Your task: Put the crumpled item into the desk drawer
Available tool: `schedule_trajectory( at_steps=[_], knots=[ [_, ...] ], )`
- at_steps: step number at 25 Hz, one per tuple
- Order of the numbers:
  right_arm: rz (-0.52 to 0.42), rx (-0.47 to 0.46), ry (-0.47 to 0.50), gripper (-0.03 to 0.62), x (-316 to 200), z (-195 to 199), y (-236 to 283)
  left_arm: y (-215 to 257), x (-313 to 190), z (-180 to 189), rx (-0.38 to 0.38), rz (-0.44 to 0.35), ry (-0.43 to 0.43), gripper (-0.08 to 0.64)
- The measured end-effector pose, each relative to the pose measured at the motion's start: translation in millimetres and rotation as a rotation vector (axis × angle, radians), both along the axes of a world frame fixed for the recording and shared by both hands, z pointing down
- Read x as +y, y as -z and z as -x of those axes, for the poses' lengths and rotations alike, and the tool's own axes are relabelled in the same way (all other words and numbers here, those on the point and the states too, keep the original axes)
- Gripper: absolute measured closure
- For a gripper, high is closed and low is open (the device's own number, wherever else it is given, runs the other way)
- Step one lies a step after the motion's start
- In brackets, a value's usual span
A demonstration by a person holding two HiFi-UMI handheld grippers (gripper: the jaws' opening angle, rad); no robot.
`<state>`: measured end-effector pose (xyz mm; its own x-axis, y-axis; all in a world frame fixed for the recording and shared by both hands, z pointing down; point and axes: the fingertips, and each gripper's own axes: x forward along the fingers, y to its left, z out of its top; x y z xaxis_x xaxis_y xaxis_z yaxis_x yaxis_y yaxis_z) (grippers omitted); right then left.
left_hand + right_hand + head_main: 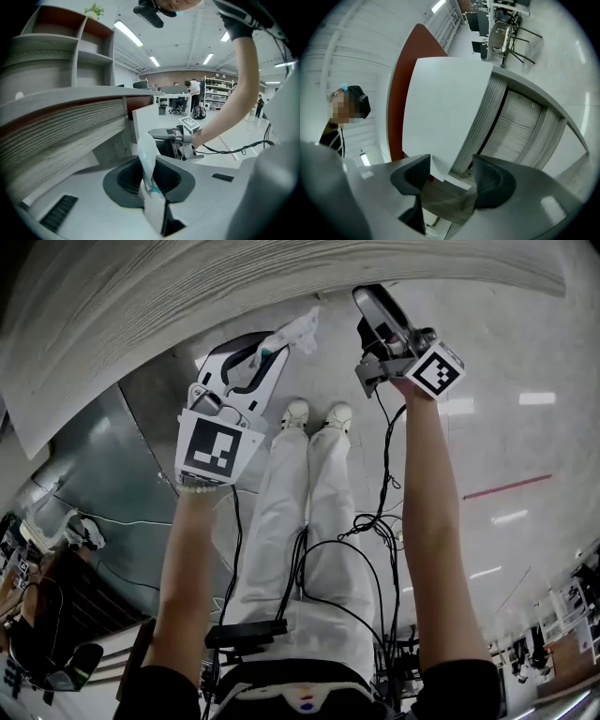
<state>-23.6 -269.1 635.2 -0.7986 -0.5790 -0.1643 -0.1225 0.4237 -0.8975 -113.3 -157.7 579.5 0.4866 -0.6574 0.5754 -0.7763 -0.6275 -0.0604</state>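
Observation:
The crumpled item [298, 332] is a pale, thin wad with a blue-green trace. My left gripper [281, 351] is shut on it, and the wad [145, 157] stands up out of the left gripper [150, 187] between its pads. The grey wood-grain desk [281, 277] runs across the top, just beyond both grippers. My right gripper [370, 301] stands open and empty to the right of the item, close under the desk edge. The right gripper [450, 171] faces the desk's white top [440, 103] and grained front panels [518, 126], which are split by a dark gap.
Black cables [375, 512] hang along the person's legs and shoes [317, 414]. A dark floor panel [94, 474] lies at the left. An open shelf unit [70, 42] stands on the desk. A person [347, 110] stands beyond it, and chairs [506, 33] stand far off.

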Motion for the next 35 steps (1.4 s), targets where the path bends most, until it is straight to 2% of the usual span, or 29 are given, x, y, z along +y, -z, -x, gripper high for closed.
schedule_trajectory(
  at_steps=[3, 7, 10, 15, 22, 27, 35],
  knots=[
    [-0.007, -0.041, -0.02, 0.307, 2, -8, 2, 0, 3, -7, -0.005, 0.0, -0.003, 0.511],
    [-0.058, -0.184, -0.072, 0.308, -1, -16, 20, -4, 3, -10, -0.01, -0.002, -0.006, 0.511],
    [-0.064, -0.236, -0.104, 0.308, -1, -22, 19, -7, 6, -16, -0.012, -0.001, -0.017, 0.511],
    [-0.064, -0.241, -0.137, 0.338, -1, -26, 13, -13, 11, -21, -0.019, 0.004, -0.028, 0.51],
    [-0.055, -0.251, -0.134, 0.38, 0, -28, 11, -14, 11, -10, -0.026, 0.013, -0.006, 0.51],
    [-0.024, -0.267, -0.111, 0.391, 12, -34, 3, -17, 10, 0, -0.033, 0.002, 0.022, 0.51],
    [-0.015, -0.236, -0.083, 0.394, 40, -51, 4, -11, 16, -6, -0.03, -0.005, 0.032, 0.509]
  ],
)
